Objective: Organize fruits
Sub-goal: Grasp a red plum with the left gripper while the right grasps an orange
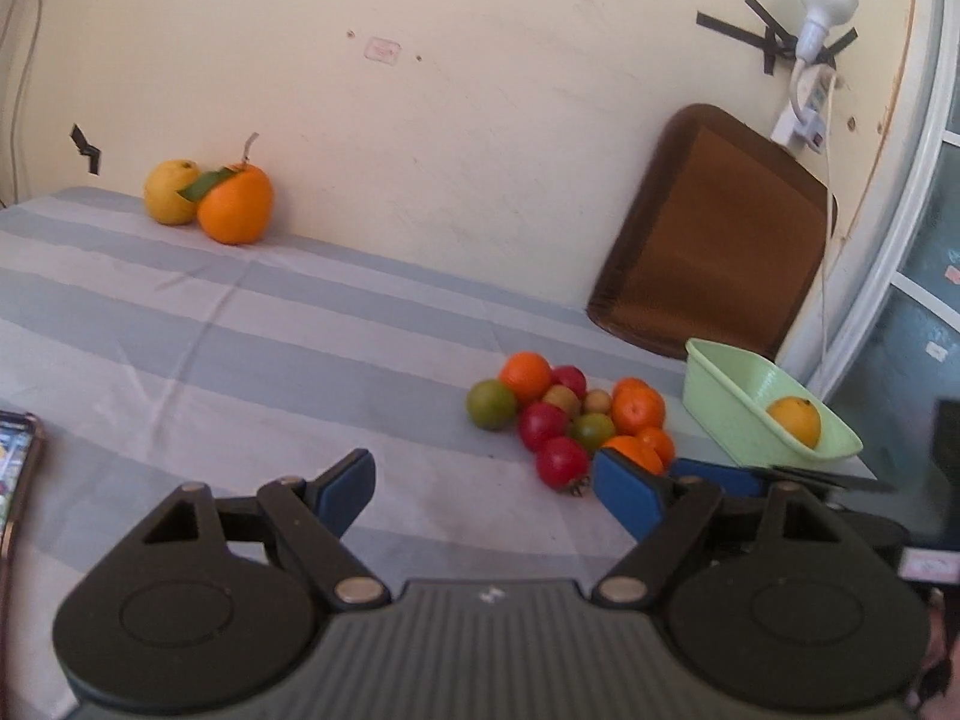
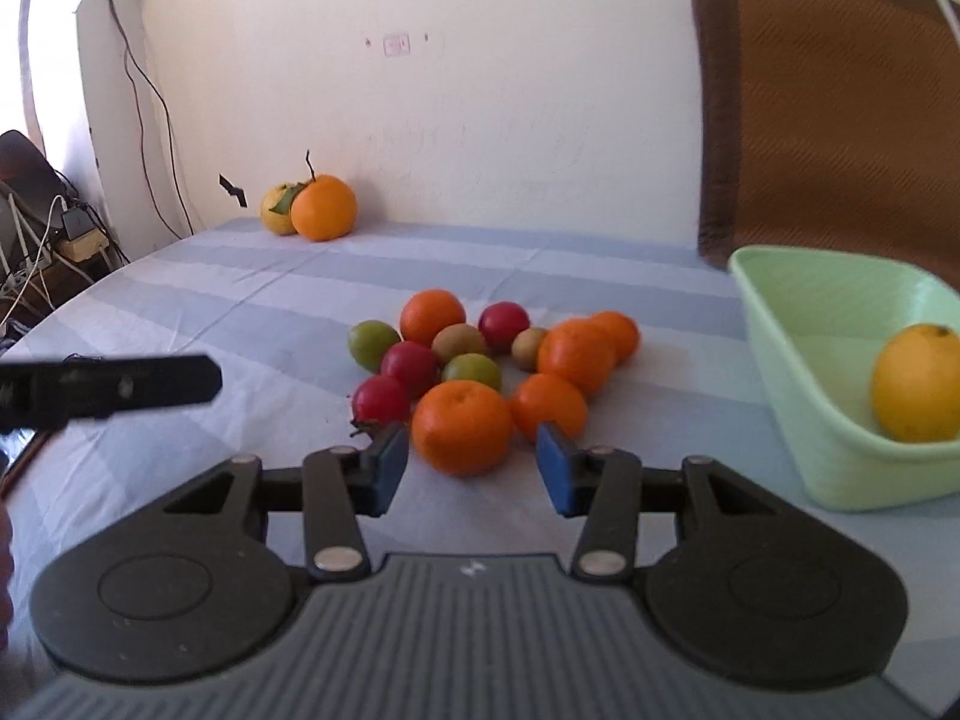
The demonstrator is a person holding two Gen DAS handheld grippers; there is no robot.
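A pile of small fruits (image 2: 474, 360) lies on the striped cloth: several oranges, red fruits, green fruits and brownish ones. It also shows in the left wrist view (image 1: 570, 414). My right gripper (image 2: 474, 468) is open and empty, its pads either side of the nearest orange (image 2: 462, 426), just short of it. My left gripper (image 1: 486, 486) is open and empty, left of the pile. A light green basket (image 2: 780, 330) at the right holds one yellow-orange fruit (image 2: 918, 384); it also shows in the left wrist view (image 1: 720, 384).
A large orange (image 1: 235, 204) with a leaf and a yellow fruit (image 1: 171, 192) sit by the wall at the back left. A brown tray (image 1: 714, 252) leans on the wall behind the basket. A phone (image 1: 15, 468) lies at the table's left edge. Cables hang at the left (image 2: 36, 252).
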